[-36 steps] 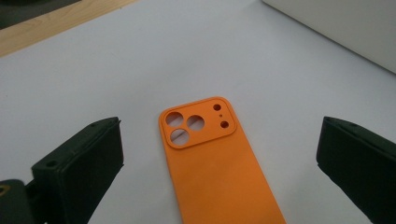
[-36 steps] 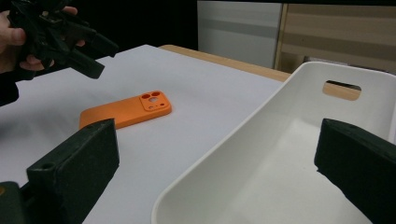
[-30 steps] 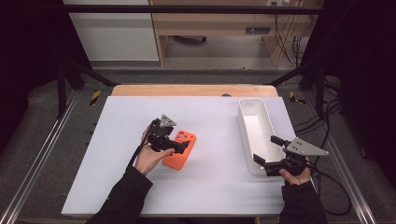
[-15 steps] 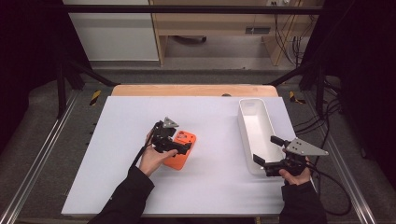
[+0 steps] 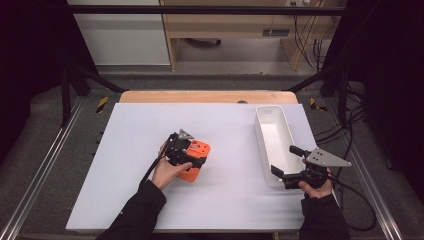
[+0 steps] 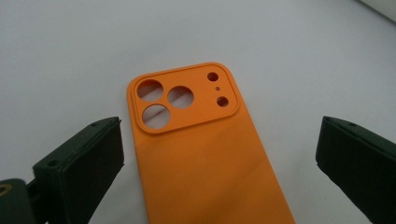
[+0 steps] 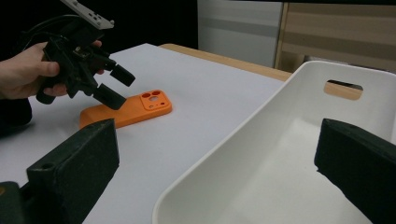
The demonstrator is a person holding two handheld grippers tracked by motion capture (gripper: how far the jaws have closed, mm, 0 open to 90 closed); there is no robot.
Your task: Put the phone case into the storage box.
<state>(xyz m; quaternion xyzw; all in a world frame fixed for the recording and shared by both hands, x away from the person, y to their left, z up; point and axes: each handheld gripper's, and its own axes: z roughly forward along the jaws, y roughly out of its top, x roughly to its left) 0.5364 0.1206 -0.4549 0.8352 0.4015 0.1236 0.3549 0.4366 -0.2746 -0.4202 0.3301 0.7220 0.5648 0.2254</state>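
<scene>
An orange phone case (image 6: pixel 205 154) lies flat on the white table (image 5: pixel 125 150), back up, camera cutouts at its far end. My left gripper (image 6: pixel 219 135) hovers over it, open, one jaw on each side of the case and a gap at both. In the high view the left gripper (image 5: pixel 192 154) covers much of the case (image 5: pixel 190 174). My right gripper (image 5: pixel 286 160) stands open at the near end of a white bin (image 5: pixel 272 130), with nothing between its fingers. From the right gripper view the left gripper (image 7: pixel 119 87) hangs just above the case (image 7: pixel 126 112).
The long white bin (image 7: pixel 289 140) has nothing in it and a handle slot in its far wall. A wooden strip (image 5: pixel 207 96) runs along the table's far edge. Metal rails (image 5: pixel 45 165) flank the table, and cables (image 5: pixel 357 200) trail at the right.
My left gripper has shifted a little to the right, farther over the orange case. The case and the right gripper have stayed where they were.
</scene>
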